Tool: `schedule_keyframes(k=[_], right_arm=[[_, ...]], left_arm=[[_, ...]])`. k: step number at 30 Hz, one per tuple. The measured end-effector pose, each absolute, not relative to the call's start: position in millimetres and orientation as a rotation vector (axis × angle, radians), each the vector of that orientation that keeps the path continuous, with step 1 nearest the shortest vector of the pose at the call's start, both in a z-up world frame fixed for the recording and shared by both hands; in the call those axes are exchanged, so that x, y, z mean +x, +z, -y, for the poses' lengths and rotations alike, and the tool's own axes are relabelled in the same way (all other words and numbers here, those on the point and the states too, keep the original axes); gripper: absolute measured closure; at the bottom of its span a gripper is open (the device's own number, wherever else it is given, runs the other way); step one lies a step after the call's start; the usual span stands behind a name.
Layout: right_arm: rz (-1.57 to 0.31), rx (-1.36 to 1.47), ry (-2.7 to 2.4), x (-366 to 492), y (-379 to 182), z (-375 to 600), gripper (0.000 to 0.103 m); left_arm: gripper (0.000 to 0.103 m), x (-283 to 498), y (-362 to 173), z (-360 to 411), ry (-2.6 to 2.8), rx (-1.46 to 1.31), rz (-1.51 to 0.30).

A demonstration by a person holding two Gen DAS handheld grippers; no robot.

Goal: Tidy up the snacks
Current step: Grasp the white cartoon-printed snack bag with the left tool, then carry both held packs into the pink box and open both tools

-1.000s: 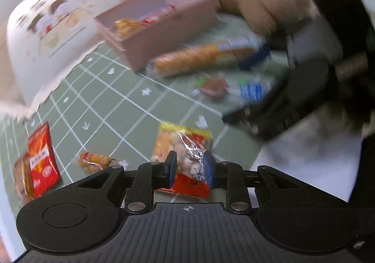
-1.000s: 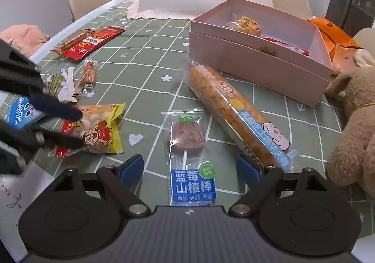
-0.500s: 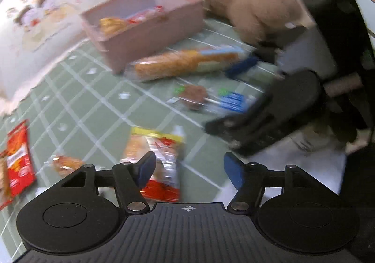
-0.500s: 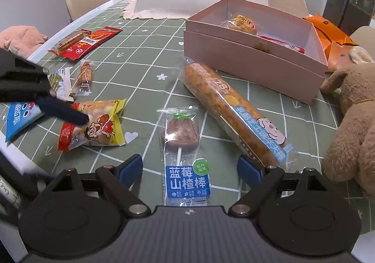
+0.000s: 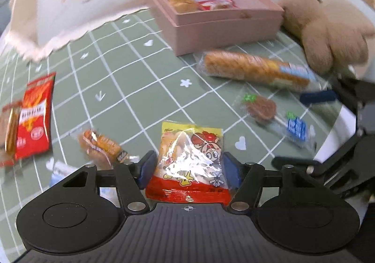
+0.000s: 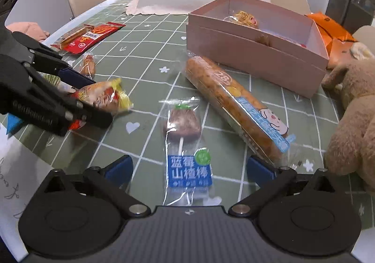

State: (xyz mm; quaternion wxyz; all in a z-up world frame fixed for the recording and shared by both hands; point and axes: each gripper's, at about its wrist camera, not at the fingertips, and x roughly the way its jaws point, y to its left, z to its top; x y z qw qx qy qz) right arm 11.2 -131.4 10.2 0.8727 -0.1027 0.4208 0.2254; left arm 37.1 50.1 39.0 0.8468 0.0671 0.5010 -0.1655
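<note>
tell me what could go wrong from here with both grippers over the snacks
1. The left gripper has its jaws closing around the yellow-and-red snack bag; the slick, crinkly film could slip out or be caught only by an edge.
2. The right gripper, jaws opening, straddles the lollipop, but the long biscuit pack lies right beside one jaw and may get nudged or pinched too.

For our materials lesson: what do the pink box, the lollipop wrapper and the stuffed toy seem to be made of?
Pink box: probably cardboard, matte, with crisp folded edges. Lollipop wrapper: thin clear plastic film, glossy, crinkled, catching glare. Stuffed toy: tan plush fabric, fuzzy pile; its filling cannot be seen.
</note>
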Motion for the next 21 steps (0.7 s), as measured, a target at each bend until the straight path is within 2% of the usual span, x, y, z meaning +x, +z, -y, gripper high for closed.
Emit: schedule_keyframes(k=[3, 6, 9, 10, 11, 12, 16, 21], right_arm=[[-0.905, -0.232, 0.494, 16.1, 12.1, 128.9, 0.0], [-0.887, -0.229, 0.496, 21.8, 15.4, 123.5, 0.013], [-0.869, -0.235, 0.513, 28.2, 19.9, 111.5, 0.032], [-0.861, -0.242, 0.518, 29.6, 21.3, 106.4, 0.043], [-0.857, -0.251, 0.528, 30.1, 23.0, 101.8, 0.058], [-0.859, -0.26, 0.545, 31.1, 25.1, 97.9, 0.068], [-0.855, -0.263, 0.554, 29.7, 40.7, 96.9, 0.068], [-0.836, -0.125, 0.531, 28.2, 76.5, 133.3, 0.068]], left_arm=[[0.039, 29.7, 41.2, -57.4, -0.317, 0.093, -1.068], [0.039, 22.2, 40.9, -61.0, -0.269, 0.065, -1.079], [0.039, 18.2, 40.0, -64.9, -0.233, 0.023, -1.085], [0.039, 17.4, 40.0, -66.3, -0.225, 0.006, -1.083], [0.039, 16.9, 39.9, -67.8, -0.219, -0.004, -1.082], [0.038, 16.9, 40.1, -68.0, -0.21, -0.014, -1.083], [0.038, 19.8, 40.9, -65.8, -0.19, -0.028, -1.101], [0.037, 23.0, 40.5, -62.2, -0.189, -0.002, -1.118]])
